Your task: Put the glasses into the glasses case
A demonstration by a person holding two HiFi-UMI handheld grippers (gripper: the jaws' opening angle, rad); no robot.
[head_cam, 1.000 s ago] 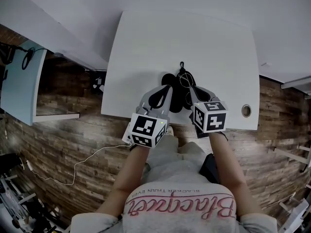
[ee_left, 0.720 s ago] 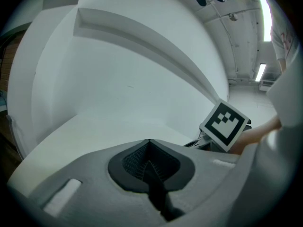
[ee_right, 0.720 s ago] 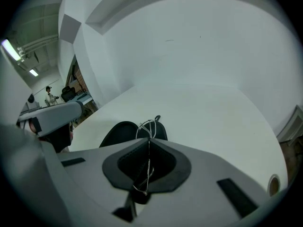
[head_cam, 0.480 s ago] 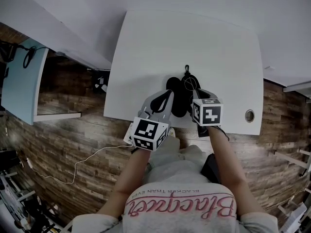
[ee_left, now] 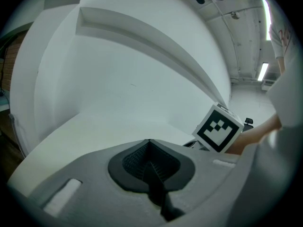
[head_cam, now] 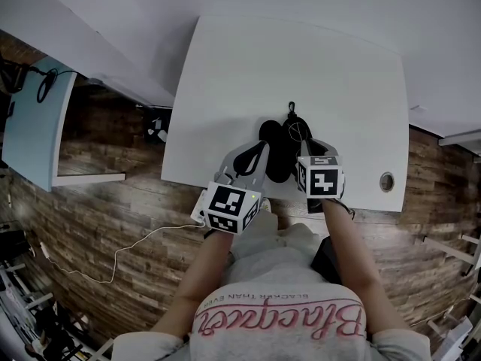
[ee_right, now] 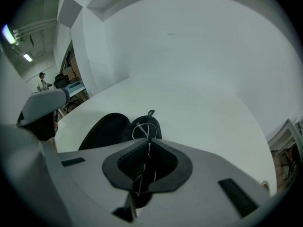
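An open black glasses case [head_cam: 275, 153] lies near the front edge of the white table [head_cam: 301, 66]; both halves show in the right gripper view [ee_right: 103, 129]. Thin wire-rimmed glasses [head_cam: 299, 130] sit over the case's right half, one lens ring [ee_right: 143, 128] visible. My right gripper [head_cam: 302, 138] [ee_right: 149, 141] is shut on the glasses, a thin wire running between its pads. My left gripper [head_cam: 261, 146] [ee_left: 149, 141] is shut with nothing in it, just left of the case. The right gripper's marker cube [ee_left: 218, 128] shows in the left gripper view.
A round cable hole [head_cam: 386, 180] sits in the table's front right corner. The table's front edge is right under my hands. A white cable [head_cam: 128, 247] trails on the wooden floor, and a pale panel [head_cam: 30, 119] stands at the left.
The right gripper's cube has turned a little more upright over the case. The left gripper has hardly moved. The head view has shifted slightly.
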